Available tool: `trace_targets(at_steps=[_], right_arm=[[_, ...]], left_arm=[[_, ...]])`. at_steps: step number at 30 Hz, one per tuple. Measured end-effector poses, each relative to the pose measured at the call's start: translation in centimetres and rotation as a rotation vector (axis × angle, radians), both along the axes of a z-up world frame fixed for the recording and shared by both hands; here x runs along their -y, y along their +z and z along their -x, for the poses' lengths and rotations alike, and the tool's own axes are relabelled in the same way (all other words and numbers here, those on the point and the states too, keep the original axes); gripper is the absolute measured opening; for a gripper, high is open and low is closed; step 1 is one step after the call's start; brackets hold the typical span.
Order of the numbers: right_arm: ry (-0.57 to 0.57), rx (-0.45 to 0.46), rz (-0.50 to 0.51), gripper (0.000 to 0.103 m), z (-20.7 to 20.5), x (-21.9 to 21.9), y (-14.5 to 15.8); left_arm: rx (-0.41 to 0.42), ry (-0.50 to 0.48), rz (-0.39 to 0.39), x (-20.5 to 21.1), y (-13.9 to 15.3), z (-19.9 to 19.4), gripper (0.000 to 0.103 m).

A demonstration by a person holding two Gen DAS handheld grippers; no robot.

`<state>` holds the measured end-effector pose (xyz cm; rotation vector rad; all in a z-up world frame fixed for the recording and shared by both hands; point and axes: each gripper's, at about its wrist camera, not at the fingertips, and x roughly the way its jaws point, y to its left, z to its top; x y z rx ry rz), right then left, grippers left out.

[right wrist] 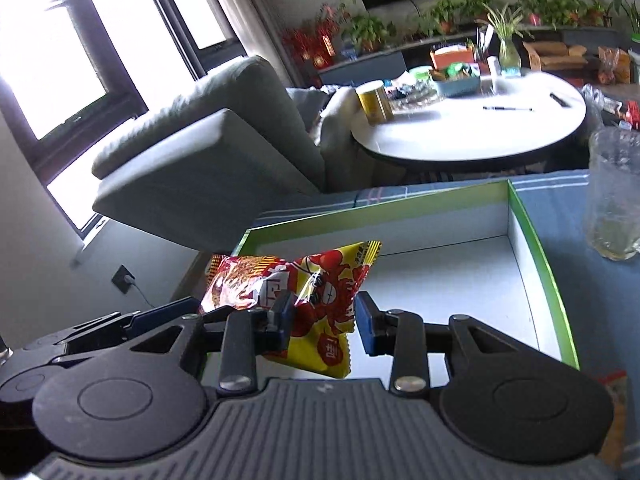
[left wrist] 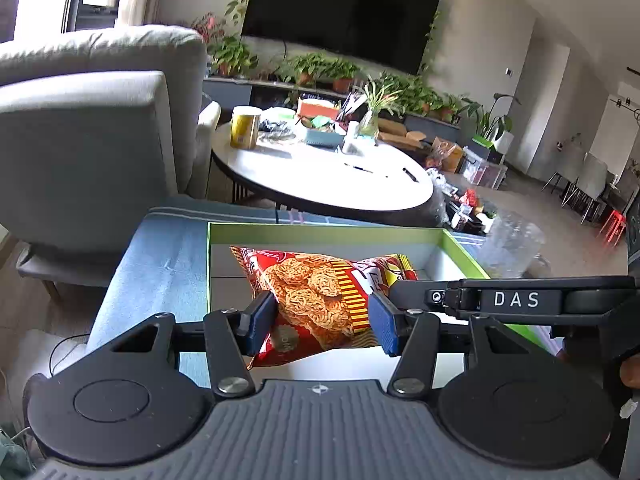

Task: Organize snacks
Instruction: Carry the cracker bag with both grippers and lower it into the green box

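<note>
Left wrist: snack packet [left wrist: 316, 296] lies crosswise, tilted.

Bright window [right wrist: 48, 60], grey armchair [left wrist: 100, 120], round white table [left wrist: 320, 176], wall television [left wrist: 340, 12].

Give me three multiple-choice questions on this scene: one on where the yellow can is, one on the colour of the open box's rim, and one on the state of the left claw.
1. Where does the yellow can stand?
A. on the round white table
B. inside the open box
C. on the floor

2. What colour is the open box's rim?
A. red
B. green
C. black

3. The left claw is:
A. open and empty
B. shut on a spoon
C. shut on a snack bag

Answers:
1 A: the can stands on the tabletop, near its edge.
2 B: a bright green band runs along the top of the box walls.
3 C: both blue pads press on the bag's sides.
</note>
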<state>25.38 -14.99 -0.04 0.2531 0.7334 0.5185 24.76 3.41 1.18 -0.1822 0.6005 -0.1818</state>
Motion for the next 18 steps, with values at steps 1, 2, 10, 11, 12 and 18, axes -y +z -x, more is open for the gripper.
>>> trace_targets(at_steps=[1,2,10,11,12,18], right_arm=[[0.001,-0.010,-0.001,0.091,-0.5,-0.1,-0.2],[0.001,-0.019,-0.001,0.091,-1.0,-0.3,-0.4],[0.028,-0.013,0.060,0.091,-4.0,-2.0,-1.2],[0.030,-0.011,0.062,0.091,-4.2,-2.1,-1.4],[0.032,-0.013,0.065,0.091,-4.4,-2.1,-1.7],[-0.018,-0.012,0.089,0.091,-4.1,-1.4,-1.9]], left_arm=[[-0.007,0.000,-0.002,-0.1,-0.2,-0.6,0.048],[-0.013,0.000,-0.006,-0.2,-0.5,-1.1,0.048],[-0.068,0.013,-0.031,-0.7,-1.7,-4.6,0.049],[-0.074,0.012,-0.029,-0.8,-1.8,-4.6,0.050],[-0.076,0.014,-0.030,-0.9,-1.8,-4.6,0.050],[-0.029,0.039,-0.028,-1.5,0.0,-2.9,0.055]])
